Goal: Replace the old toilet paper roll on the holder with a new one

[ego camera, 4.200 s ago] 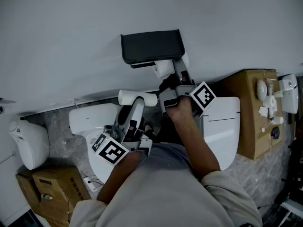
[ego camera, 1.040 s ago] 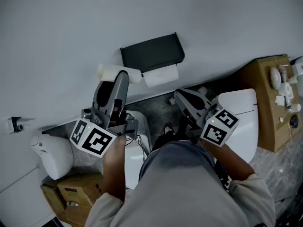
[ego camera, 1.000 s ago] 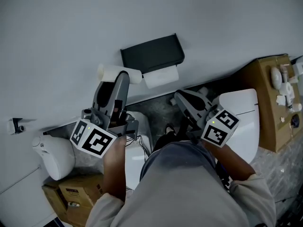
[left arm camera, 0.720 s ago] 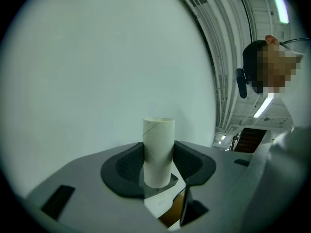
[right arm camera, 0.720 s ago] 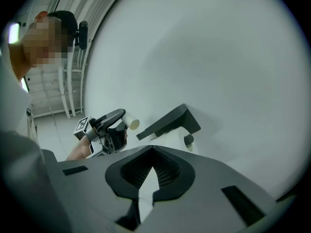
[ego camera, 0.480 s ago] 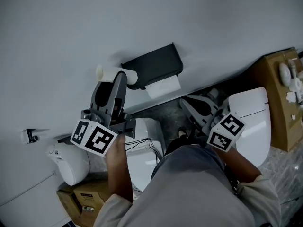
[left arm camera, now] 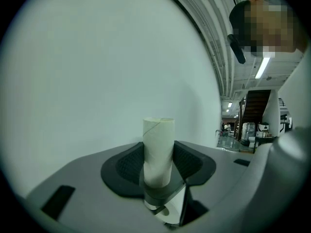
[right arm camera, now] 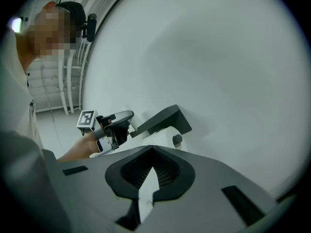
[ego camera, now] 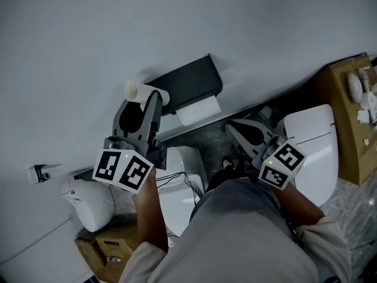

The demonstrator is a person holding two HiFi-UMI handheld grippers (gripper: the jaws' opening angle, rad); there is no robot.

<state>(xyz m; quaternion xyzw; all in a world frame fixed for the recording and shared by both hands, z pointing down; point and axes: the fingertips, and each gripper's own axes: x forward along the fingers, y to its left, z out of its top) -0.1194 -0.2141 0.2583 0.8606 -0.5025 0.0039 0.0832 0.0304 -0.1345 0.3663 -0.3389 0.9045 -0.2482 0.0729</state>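
My left gripper [ego camera: 145,96] is shut on a bare cream cardboard tube [ego camera: 144,92], which lies crosswise between the pads beside the left end of the black wall holder [ego camera: 185,85]. In the left gripper view the tube [left arm camera: 158,147] stands upright between the jaws of the left gripper [left arm camera: 159,168] against the plain wall. A white toilet paper roll [ego camera: 198,109] hangs under the holder with a sheet down. My right gripper [ego camera: 234,128] is shut and empty, lower right of the holder. The right gripper view shows its jaws closed [right arm camera: 150,171], the holder [right arm camera: 164,120], the roll [right arm camera: 177,141] and the left gripper [right arm camera: 114,124].
A white toilet [ego camera: 312,152] stands at the right, with a brown cabinet [ego camera: 347,105] carrying small items beyond it. A white rounded fixture [ego camera: 91,204] and cardboard boxes [ego camera: 109,249] sit at the lower left. The grey wall fills the upper part of the head view.
The left gripper has rolled and carried the tube closer to the holder's left end. The right gripper, which was at the holder several seconds ago, stays drawn back and still.
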